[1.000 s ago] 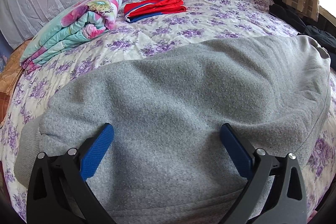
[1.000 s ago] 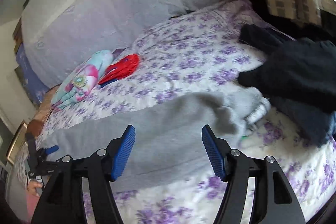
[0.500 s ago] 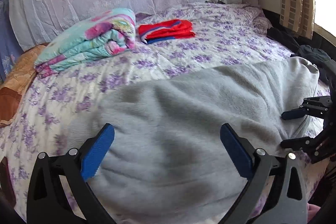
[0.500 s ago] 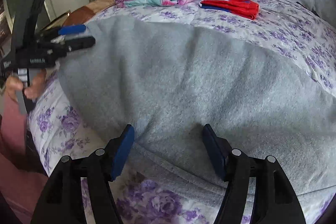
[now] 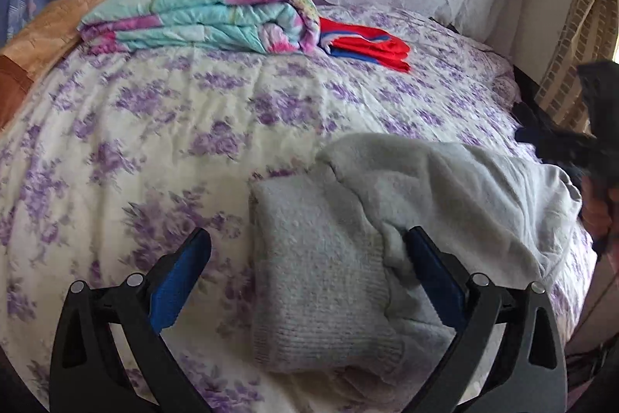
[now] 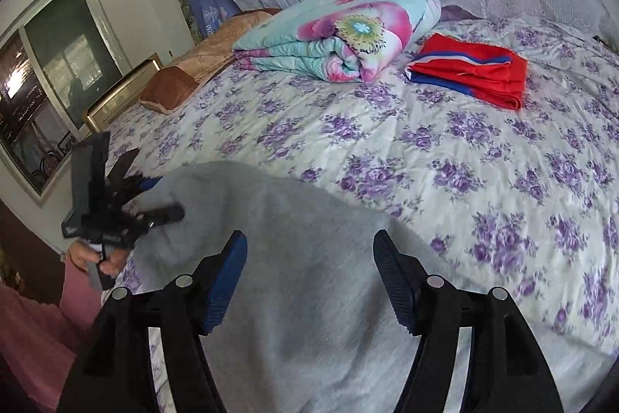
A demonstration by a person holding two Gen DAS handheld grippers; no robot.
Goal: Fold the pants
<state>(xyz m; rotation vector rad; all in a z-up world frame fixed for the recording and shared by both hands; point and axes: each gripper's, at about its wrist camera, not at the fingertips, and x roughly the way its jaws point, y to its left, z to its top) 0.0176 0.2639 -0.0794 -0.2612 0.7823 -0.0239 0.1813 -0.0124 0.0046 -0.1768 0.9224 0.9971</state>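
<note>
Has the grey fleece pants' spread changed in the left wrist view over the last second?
Yes. The grey fleece pants now cover less of the purple-flowered bedspread, bunched toward the right.

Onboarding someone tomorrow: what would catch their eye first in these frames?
The grey pants sprawl across the near edge of the purple-flowered bedspread, partly between the open jaws of the left gripper and the right gripper. At the far end, by the headboard, a turquoise-and-pink folded quilt lies beside a bright red folded garment.
</note>
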